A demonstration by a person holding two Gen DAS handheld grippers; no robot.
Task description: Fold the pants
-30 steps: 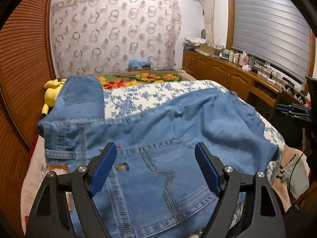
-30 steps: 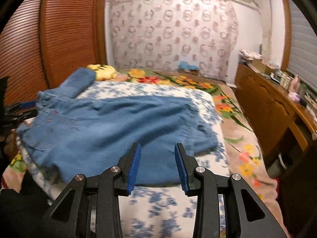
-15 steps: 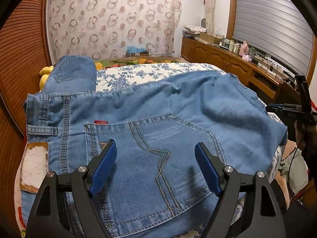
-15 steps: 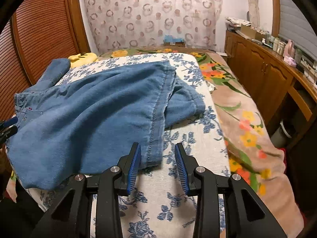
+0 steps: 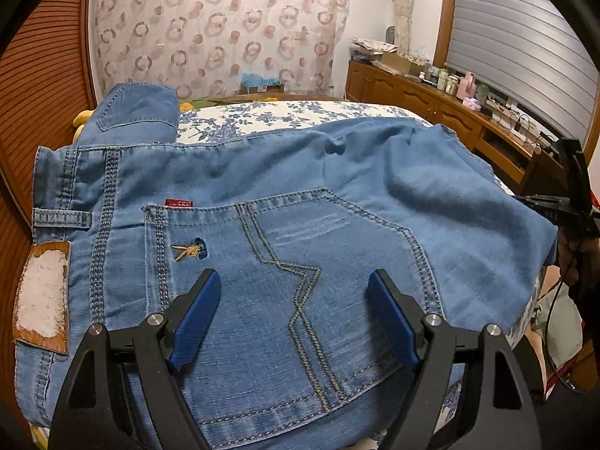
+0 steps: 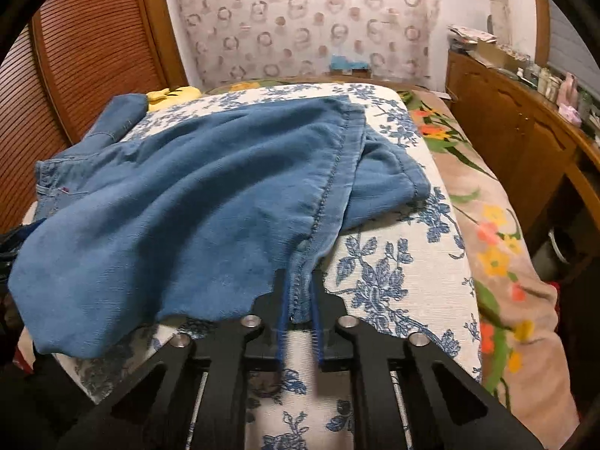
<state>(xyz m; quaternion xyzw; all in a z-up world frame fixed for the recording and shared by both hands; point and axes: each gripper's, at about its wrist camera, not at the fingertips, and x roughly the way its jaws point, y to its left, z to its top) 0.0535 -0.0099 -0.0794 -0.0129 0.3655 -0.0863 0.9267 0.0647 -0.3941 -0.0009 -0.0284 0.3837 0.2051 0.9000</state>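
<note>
Blue denim pants (image 5: 300,195) lie spread across the bed, back pocket (image 5: 292,270) and waistband facing up in the left wrist view. Low over that pocket, my left gripper (image 5: 294,277) stands open with only flat denim under its blue pads (image 5: 195,315). In the right wrist view the pants (image 6: 187,195) run from the waist at far left to the leg ends near me. My right gripper (image 6: 298,285) is at the stitched leg hem (image 6: 330,187). Its jaws are closing, and a strip of that hem is pinched between the pads.
The bed has a white cover with blue flowers (image 6: 393,270) and a peach floral blanket (image 6: 495,247) at its right side. A wooden cabinet (image 6: 506,120) runs along the right wall, and slatted wooden doors (image 6: 93,48) stand at left. A yellow soft toy (image 6: 176,95) lies near the far corner.
My right gripper has come down and forward to the near leg hem, and its jaws have narrowed onto the cloth. My left gripper has sunk closer to the back pocket, still open.
</note>
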